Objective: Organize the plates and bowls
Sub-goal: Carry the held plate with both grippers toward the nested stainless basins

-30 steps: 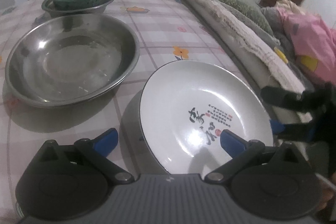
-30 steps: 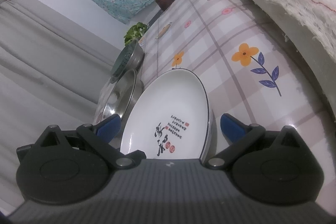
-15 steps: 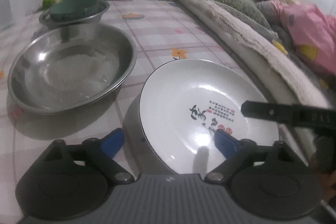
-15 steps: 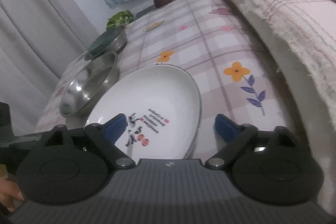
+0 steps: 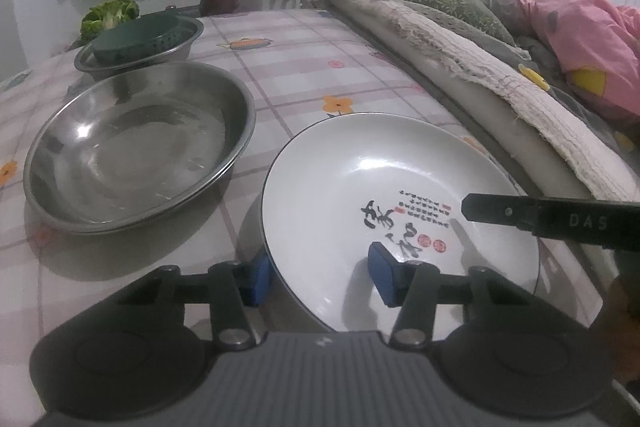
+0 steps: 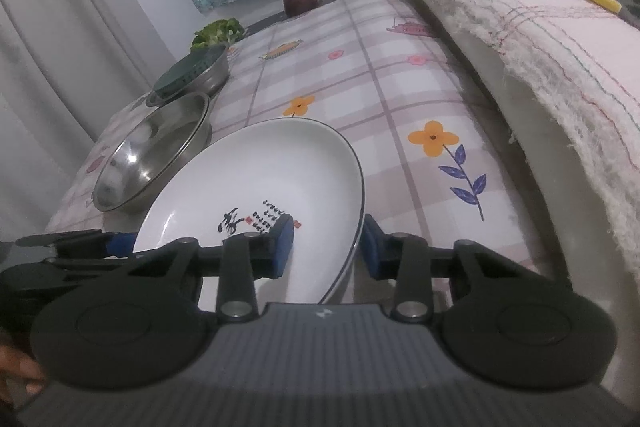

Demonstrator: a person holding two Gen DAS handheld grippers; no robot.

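On the checked, flowered worktop beside a bed, each closing tool, left and right, straddles the white plate's rim; steel bowls sit nearby.

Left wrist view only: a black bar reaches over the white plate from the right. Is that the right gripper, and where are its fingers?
Observer: Yes. The right gripper straddles the white plate at its rim, one finger inside, one outside; its jaws have just been closing.
Operator: Clamped yet?
Observer: Not visibly; bare plate shows between the inner finger and the rim.
Operator: What's past the steel bowl?
Observer: A pale curtain hangs beyond it.
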